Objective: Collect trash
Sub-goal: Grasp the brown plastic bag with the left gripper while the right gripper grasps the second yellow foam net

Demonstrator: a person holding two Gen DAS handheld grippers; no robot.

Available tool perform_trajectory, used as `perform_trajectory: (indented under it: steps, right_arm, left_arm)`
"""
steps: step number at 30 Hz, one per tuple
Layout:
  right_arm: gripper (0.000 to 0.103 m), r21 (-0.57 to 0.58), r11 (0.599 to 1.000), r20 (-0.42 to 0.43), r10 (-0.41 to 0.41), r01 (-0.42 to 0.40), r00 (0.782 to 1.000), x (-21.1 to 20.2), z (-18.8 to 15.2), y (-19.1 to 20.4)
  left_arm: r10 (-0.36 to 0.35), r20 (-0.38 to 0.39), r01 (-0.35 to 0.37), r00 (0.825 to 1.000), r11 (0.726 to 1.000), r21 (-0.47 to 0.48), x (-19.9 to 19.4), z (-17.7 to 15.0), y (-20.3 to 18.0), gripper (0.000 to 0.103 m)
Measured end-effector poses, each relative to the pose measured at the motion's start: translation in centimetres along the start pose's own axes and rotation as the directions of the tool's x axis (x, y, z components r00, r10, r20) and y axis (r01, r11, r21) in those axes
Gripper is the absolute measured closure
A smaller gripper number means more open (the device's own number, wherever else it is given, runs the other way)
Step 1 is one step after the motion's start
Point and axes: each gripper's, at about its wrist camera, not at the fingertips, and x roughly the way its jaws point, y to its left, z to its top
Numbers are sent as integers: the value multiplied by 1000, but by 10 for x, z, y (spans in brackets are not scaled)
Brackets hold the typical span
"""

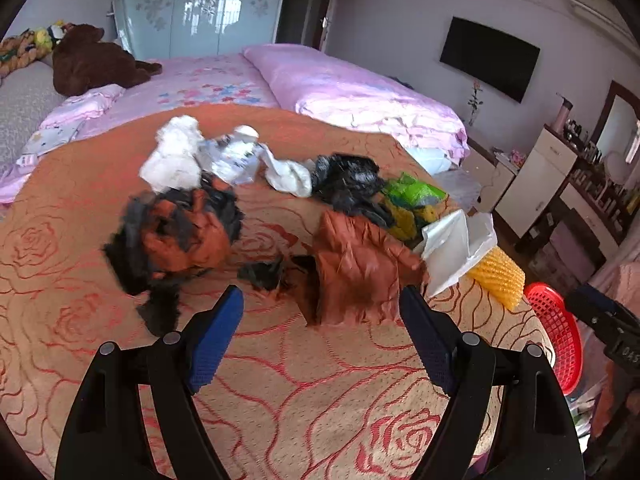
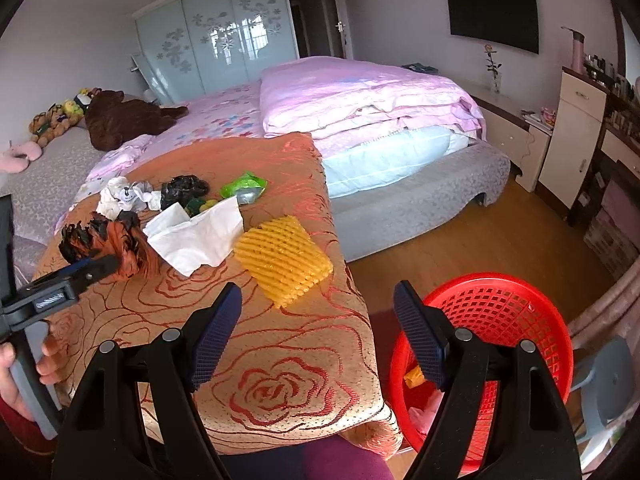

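Partly hidden — red basket (image 2: 500, 320) behind tongs

1. Rose-patterned cloth (image 2: 280, 360) covers a raised surface; bed (image 2: 360, 92) behind it.
2. On the cloth: foam net (image 2: 282, 266) nearest the right edge, white paper (image 2: 196, 236) just left of it, crumpled wrappers (image 1: 352, 264) further left and behind.
3. Basket (image 2: 500, 312) on the floor, right of the cloth.
4. TV (image 2: 492, 16) on the far wall, right.

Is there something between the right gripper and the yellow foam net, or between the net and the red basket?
Nothing visible. The right gripper hangs open with bare cloth ahead up to the yellow foam net. The red basket stands just past the table edge, open on top.
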Motion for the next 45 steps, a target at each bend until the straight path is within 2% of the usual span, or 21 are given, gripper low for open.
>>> perform_trajectory:
  steps: [3, 6, 11, 14, 18, 23, 33, 37, 39, 41, 45]
  right_arm:
    - [27, 8, 1000, -2, 3, -3, 1000, 1, 0, 0]
    - [27, 18, 1000, -5, 3, -3, 1000, 1, -2, -2]
    - [27, 23, 1000, -5, 4, -4, 1000, 1, -2, -4]
    - [27, 21, 1000, -5, 5, -5, 1000, 1, -2, -4]
    - [27, -1, 1000, -5, -3, 3, 1000, 5, 0, -2]
    - [27, -57, 998, -11, -8, 7, 1000, 25, 6, 4]
    - [28, -159, 987, -56, 30, -39, 998, 68, 21, 29]
    - [40, -170, 984, -107, 27, -45, 994, 83, 21, 30]
    - [47, -182, 983, -101, 16, -34, 995, 84, 19, 31]
    - [61, -189, 982, -97, 5, -23, 995, 83, 18, 30]
    - [72, -173, 984, -103, 25, -43, 994, 76, 15, 26]
  left_arm:
    - [13, 47, -13, 999, 1000, 9, -8, 7, 0, 26]
    - [4, 51, -6, 999, 999, 33, -6, 15, -7, 25]
    - [9, 0, -9, 1000, 992, 126, 17, 17, -23, 22]
    - [-12, -35, 16, 999, 992, 129, 27, 11, -23, 22]
    - [-10, -37, 15, 999, 989, 147, 29, 0, -26, 23]
    - [-9, -9, 10, 1000, 990, 143, 24, 2, -27, 44]
    - [-6, 17, 3, 1000, 989, 147, 17, 3, -25, 60]
    - [-13, 14, 11, 1000, 992, 127, 13, 2, -20, 64]
    - [-13, 18, 10, 1000, 992, 122, 11, 1, -19, 66]
    - [-15, 21, 12, 1000, 993, 114, 8, 0, -17, 67]
    - [-23, 34, 19, 999, 995, 94, 2, 1, -12, 68]
